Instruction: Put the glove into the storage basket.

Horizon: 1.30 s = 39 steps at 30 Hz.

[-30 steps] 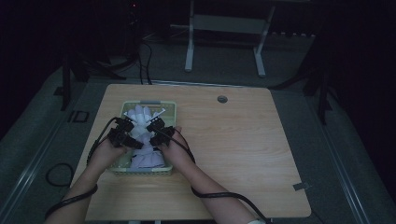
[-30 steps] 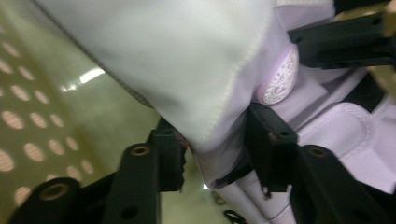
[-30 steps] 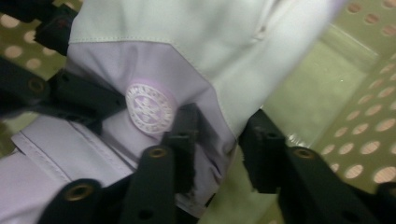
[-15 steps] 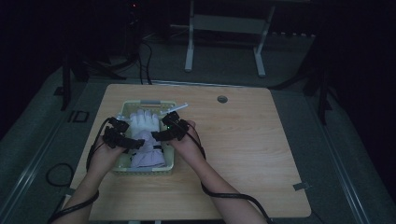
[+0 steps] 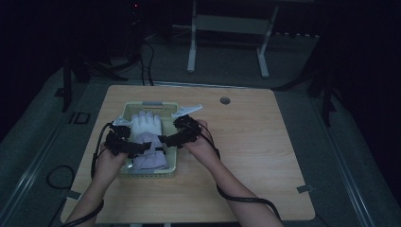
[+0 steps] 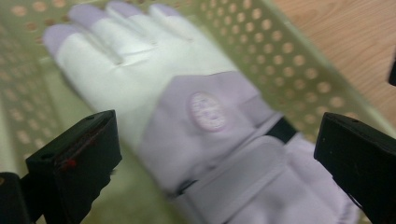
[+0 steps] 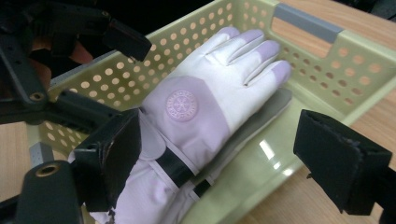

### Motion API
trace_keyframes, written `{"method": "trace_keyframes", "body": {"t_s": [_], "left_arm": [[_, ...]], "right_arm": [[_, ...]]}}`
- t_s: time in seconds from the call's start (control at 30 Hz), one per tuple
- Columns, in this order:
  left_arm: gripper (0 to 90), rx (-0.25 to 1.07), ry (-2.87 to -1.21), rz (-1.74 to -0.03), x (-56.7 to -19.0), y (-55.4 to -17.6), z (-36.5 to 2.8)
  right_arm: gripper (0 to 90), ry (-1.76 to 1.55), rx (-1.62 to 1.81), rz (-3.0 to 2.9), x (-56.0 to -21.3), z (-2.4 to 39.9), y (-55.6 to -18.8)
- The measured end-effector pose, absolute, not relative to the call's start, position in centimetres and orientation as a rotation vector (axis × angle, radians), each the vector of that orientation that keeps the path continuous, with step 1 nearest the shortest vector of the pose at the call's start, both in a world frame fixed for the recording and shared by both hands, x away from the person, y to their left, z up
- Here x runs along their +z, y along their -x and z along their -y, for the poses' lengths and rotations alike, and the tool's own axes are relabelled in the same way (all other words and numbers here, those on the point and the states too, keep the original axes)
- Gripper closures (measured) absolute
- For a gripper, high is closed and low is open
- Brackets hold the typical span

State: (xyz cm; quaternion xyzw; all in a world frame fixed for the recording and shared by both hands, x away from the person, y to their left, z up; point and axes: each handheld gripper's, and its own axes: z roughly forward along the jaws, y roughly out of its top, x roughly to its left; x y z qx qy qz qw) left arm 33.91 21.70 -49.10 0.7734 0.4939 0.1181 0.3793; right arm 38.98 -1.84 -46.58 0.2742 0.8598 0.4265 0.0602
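A white-and-lilac glove (image 5: 147,137) lies palm-down in a pale green perforated basket (image 5: 166,108) at the left of a wooden table (image 5: 265,156), its fingers toward the far end with the grey handle (image 7: 306,22) and its cuff (image 7: 149,196) over the near rim. The glove rests on the basket floor by its own weight; nothing holds it. The left gripper (image 5: 142,148) hangs over the cuff from the basket's left side, and in the left gripper view its two black jaws stand wide apart on either flank of the glove, the round emblem (image 6: 207,111) showing between them without contact. The right gripper (image 5: 166,140) comes in from the basket's right side; its jaws have just been opening and now stand spread, one near the black wrist strap (image 7: 175,169), the other out over the basket's right wall, with the glove below the gap and not pressed. Both tools sit a little above the glove rather than down on it, which reads as a release posture: the wide spread keeps the pads clear of the fabric so that lifting away should not drag the cuff back out. The overhanging cuff is the likely weak point, since a snag there could tip the glove over the rim.
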Motion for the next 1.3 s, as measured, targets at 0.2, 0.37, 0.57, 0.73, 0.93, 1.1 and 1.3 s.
{"method": "trace_keyframes", "body": {"t_s": [0.2,0.37,0.57,0.73,0.93,1.1,1.3], "left_arm": [[0.8,0.311,-1.97,-1.216,-48.3,-33.3,-20.0],[0.8,0.234,-1.908,-1.136,-47.8,-32.9,-18.7],[0.8,0.226,-1.926,-1.098,-48.0,-32.7,-16.5],[0.8,0.218,-1.918,-1.074,-48.2,-32.4,-15.4],[0.8,0.228,-1.909,-1.031,-47.9,-31.7,-14.0],[0.8,0.189,-1.882,-0.971,-47.5,-31.0,-12.8],[0.8,0.17,-1.905,-0.879,-47.3,-29.8,-10.3]], "right_arm": [[15.1,-0.782,1.296,-2.606,-46.4,3.0,-39.2],[14.7,-0.757,1.276,-2.617,-46.4,3.8,-39.3],[14.3,-0.758,1.288,-2.597,-46.0,5.2,-39.3],[14.4,-0.75,1.291,-2.607,-46.1,6.6,-39.1],[14.4,-0.756,1.26,-2.596,-46.6,9.0,-38.8],[14.5,-0.77,1.276,-2.573,-46.8,10.8,-38.5],[14.6,-0.773,1.297,-2.569,-47.2,12.9,-37.5]]}}
